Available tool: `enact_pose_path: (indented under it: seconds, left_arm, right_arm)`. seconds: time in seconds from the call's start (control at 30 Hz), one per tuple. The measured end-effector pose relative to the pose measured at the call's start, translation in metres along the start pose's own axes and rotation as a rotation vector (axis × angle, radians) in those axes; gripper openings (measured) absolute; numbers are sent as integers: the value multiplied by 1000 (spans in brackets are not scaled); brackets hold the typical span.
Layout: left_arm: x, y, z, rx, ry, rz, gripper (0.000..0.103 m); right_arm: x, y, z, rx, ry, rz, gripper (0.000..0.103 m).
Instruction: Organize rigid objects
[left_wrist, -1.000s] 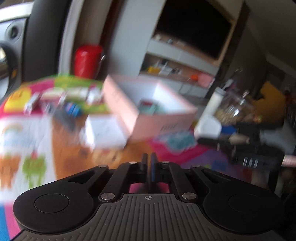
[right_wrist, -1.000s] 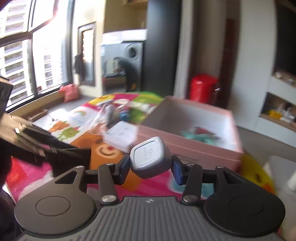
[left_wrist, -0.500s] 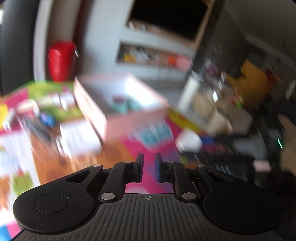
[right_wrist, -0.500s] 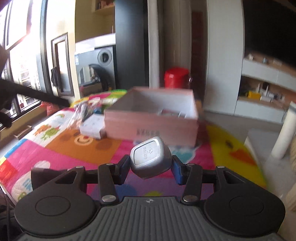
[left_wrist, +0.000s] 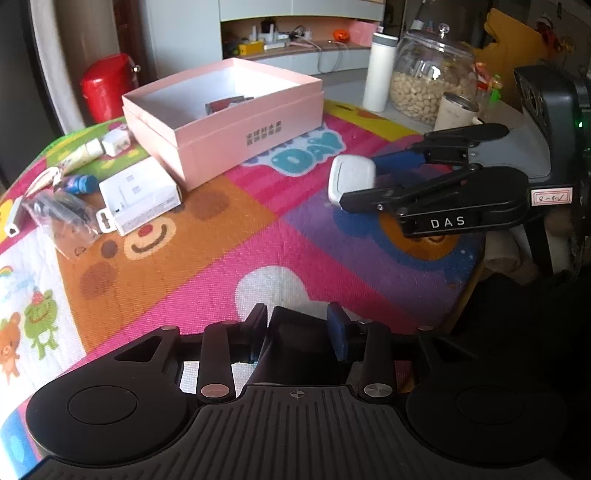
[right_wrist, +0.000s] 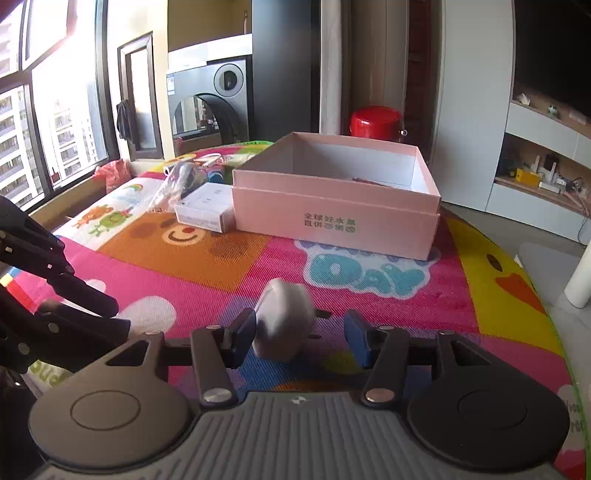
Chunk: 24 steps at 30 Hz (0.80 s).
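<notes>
right tool (right_wrist: 300, 338): jaws have just been opening. the small grey rounded case (right_wrist: 284, 319) stands between them, leaning against the left pad, with a clear gap to the right pad. it is no longer clamped. in the left wrist view the same case (left_wrist: 351, 179) shows at the tips of the right tool (left_wrist: 364, 184), low over the play mat (left_wrist: 229, 236) that covers the counter. whether it already rests on the mat cannot be told.

left tool (left_wrist: 297, 334): jaws have also just been opening and now stand partly apart. a dark shape shows in the gap, too dim to identify; no grip is confirmed.

handling, as judged: the case looks like hard moulded plastic, light and stiff, with smooth curved faces that could slip or roll out of flat pads. best hold is across its two broad flat faces, pads centred, not on the rounded edge.

position: the case lies on the near, open part of the mat, well apart from the pink box (right_wrist: 332, 206), which stands further back with its top open and something already inside. a white carton (left_wrist: 138, 195) and small loose items lie just left of the box. the case has yet to go into the box.
</notes>
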<state>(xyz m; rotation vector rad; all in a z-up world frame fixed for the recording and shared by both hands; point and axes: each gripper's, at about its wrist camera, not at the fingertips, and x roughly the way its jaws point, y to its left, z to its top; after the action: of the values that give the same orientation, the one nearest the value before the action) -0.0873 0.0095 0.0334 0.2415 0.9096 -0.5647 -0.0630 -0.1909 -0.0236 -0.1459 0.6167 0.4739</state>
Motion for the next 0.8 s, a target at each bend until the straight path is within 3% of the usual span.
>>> enact_pose_path:
  seconds: [0.17,0.3,0.33,0.37,0.5,0.6,0.67,0.73,0.8]
  left_arm:
    - [-1,10,-5,-58,-6,-62,40]
    - [5,30,-7,-195,-5,-133,42]
    - [5,34,-7,-219,-17,-128,35]
    - [5,39,-7,-239,-29,-109,34]
    - [1,63,-4,-311,-92,63,33]
    - [-13,84,-8,-406,-145,48,33]
    - [-24,89,-11,-425,-185,39,33]
    - [-35,90,-14,-429,-214,45,33]
    - [-43,89,-18,-435,-238,44,33]
  right_arm:
    - [8,-3,-5,21,30,10,54]
    - [8,-2,-6,30,28,19,56]
    - [6,-2,-5,27,24,24,56]
    - [3,-2,-4,20,14,28,56]
    - [-10,5,3,-34,-8,73,57]
    - [-20,14,14,-114,0,163,57]
    - [-24,22,22,-191,33,302,67]
    - [-24,32,26,-264,68,444,68]
    - [-16,49,27,-354,120,518,68]
